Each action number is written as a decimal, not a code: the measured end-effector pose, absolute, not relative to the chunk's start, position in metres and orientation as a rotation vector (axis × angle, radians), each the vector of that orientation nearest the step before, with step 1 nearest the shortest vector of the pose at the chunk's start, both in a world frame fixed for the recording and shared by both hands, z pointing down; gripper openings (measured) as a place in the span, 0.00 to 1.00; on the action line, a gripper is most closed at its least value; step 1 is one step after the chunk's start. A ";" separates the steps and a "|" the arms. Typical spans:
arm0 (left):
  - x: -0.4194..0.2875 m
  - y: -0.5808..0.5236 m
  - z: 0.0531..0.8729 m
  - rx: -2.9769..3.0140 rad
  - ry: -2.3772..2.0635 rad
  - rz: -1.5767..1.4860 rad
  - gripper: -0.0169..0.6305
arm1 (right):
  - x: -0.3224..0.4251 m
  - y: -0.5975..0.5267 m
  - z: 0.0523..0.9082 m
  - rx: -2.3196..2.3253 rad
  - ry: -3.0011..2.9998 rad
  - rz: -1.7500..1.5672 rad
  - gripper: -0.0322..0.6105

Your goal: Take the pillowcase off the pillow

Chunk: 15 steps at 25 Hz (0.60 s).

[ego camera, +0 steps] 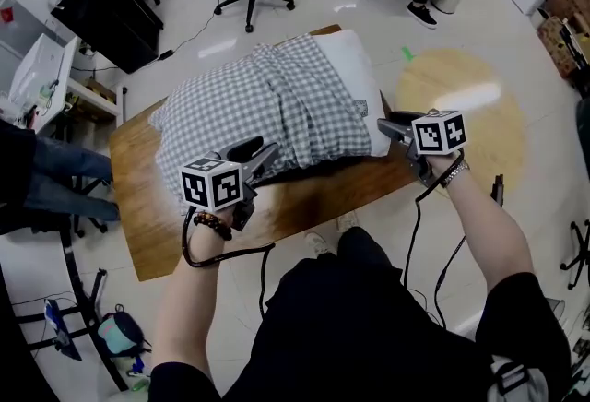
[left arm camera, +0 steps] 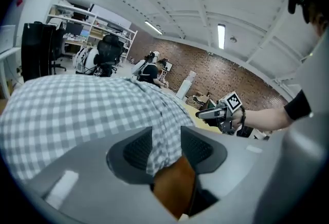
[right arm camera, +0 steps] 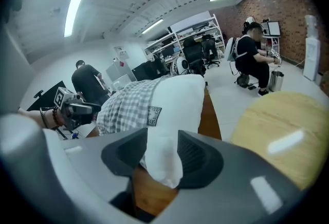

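Pillowcase (ego camera: 258, 105) of grey-and-white checked cloth, sheathing most of white pillow (ego camera: 359, 77) on brown wooden bench (ego camera: 157, 225); long axis stretched from left gripper (ego camera: 269, 154) to right gripper (ego camera: 383, 122). Left jaws apart astride pillow's checked corner; right jaws apart astride pillow's bare white corner, nearer the opening.

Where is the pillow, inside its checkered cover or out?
Mostly inside. The checkered pillowcase covers most of the pillow, and only one white end sticks out at the open side.
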<state>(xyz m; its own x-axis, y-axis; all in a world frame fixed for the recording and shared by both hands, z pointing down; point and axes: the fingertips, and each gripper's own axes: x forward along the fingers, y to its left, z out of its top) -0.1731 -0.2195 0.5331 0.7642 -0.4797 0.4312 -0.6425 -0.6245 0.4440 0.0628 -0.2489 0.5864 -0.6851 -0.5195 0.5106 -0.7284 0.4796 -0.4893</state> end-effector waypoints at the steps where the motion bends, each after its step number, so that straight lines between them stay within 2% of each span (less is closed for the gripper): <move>1: -0.173 -0.214 0.542 2.349 -0.843 0.354 0.30 | 0.064 -0.248 0.589 1.060 -2.431 1.018 0.33; 15: -0.170 -0.196 0.639 2.071 -1.152 0.352 0.40 | 0.072 -0.258 0.635 0.988 -2.387 1.065 0.36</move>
<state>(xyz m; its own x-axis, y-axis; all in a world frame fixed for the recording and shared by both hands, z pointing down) -0.1701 -0.1956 0.6393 0.5617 -0.6211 0.5466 -0.8205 -0.3338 0.4640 0.0716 -0.2576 0.6354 -0.6977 -0.4561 0.5524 -0.7158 0.4756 -0.5113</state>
